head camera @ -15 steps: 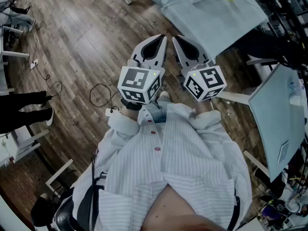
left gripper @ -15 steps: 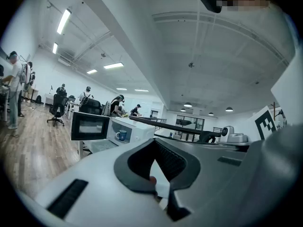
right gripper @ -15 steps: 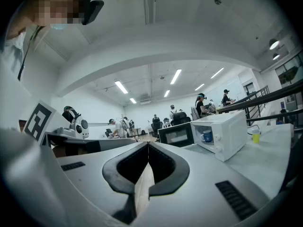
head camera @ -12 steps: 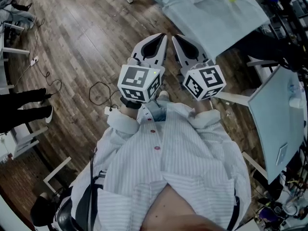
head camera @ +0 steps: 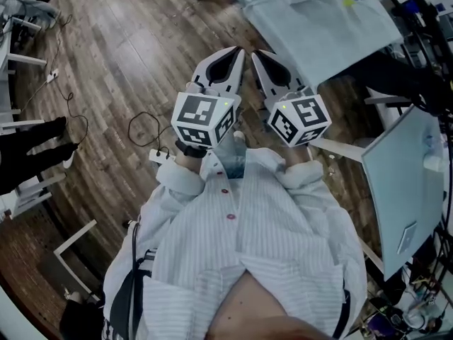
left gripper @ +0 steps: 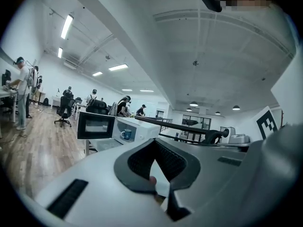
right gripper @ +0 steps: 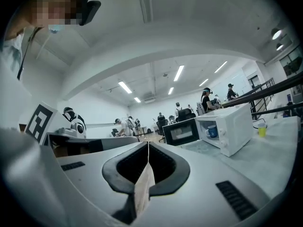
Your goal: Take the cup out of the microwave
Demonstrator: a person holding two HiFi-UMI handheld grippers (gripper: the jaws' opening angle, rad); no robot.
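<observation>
The white microwave [right gripper: 233, 126] stands on a pale-covered table with its dark door [right gripper: 181, 132] swung open to the left. A blue cup [right gripper: 212, 132] sits inside it. The left gripper view shows the same microwave [left gripper: 137, 129], door [left gripper: 96, 125] and cup [left gripper: 126, 135], small and far off. Both grippers are held side by side in front of the person's chest, well short of the microwave. My left gripper [head camera: 237, 52] [left gripper: 154, 143] is shut and holds nothing. My right gripper [head camera: 256, 54] [right gripper: 148, 144] is also shut and empty.
A table with a pale cover [head camera: 318, 20] lies ahead and to the right. A white tabletop [head camera: 403, 183] is at the far right. Cables [head camera: 141, 129] lie on the wooden floor. A small yellow object [right gripper: 262, 131] stands right of the microwave. Several people work at desks behind.
Both grippers stay together before the chest, still shut. The head view has shifted slightly, so the floor and tables sit a little differently in the picture.
</observation>
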